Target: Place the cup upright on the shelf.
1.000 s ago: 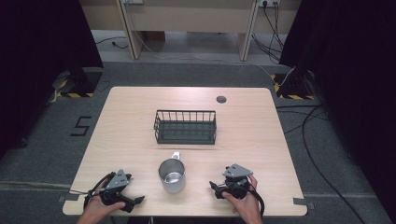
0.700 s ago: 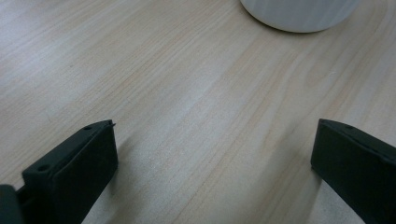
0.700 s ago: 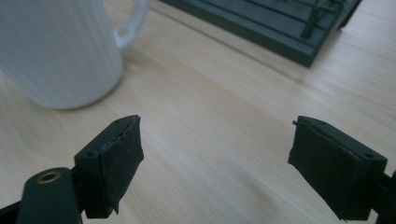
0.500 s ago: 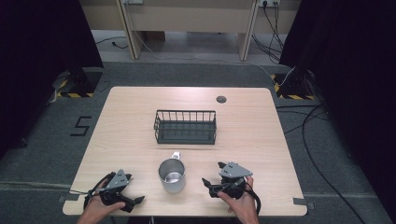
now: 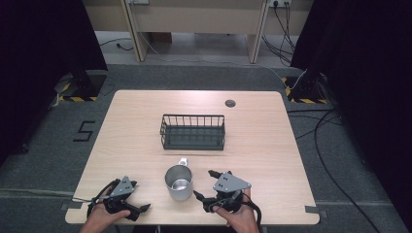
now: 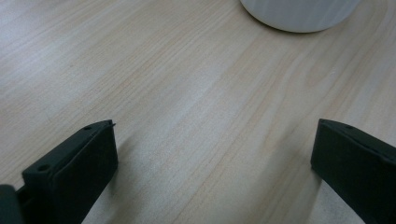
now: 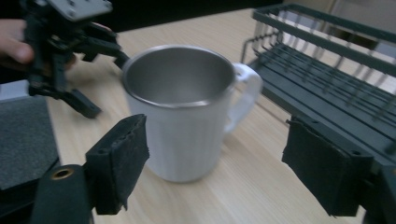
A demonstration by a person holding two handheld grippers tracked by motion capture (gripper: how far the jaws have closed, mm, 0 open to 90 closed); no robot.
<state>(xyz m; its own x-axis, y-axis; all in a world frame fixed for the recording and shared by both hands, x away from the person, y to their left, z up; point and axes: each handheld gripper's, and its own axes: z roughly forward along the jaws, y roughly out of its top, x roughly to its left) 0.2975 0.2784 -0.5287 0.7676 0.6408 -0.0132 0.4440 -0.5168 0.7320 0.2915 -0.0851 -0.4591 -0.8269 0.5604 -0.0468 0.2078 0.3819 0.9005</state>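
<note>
Two hand-held grippers: both sit near the front edge of the surface (image 5: 145,116), one on either side of the mug.
Left hand-held gripper (image 5: 138,209): rests by the front-left corner, held by the person's left hand (image 5: 99,218); its jaws stand wide apart with bare wood between them, and the base of the mug lies well ahead of them in the left gripper view.
Mug (image 5: 178,182): white outside, steel inside, upright near the middle of the front edge; its handle (image 5: 182,161) points toward the far edge; nothing touches it.
Right hand-held gripper (image 5: 205,188): just right of the mug, held by the person's right hand (image 5: 240,218), pointing at the mug; its jaws are open and have just been closing a little; in the right gripper view the mug (image 7: 184,112) stands ahead between the pads (image 7: 123,161), clear of both.
Wire basket (image 5: 193,131): dark, rectangular, at the centre of the surface, behind the mug and apart from it.
Round dark disc (image 5: 230,103): lies toward the far-right corner.
</note>
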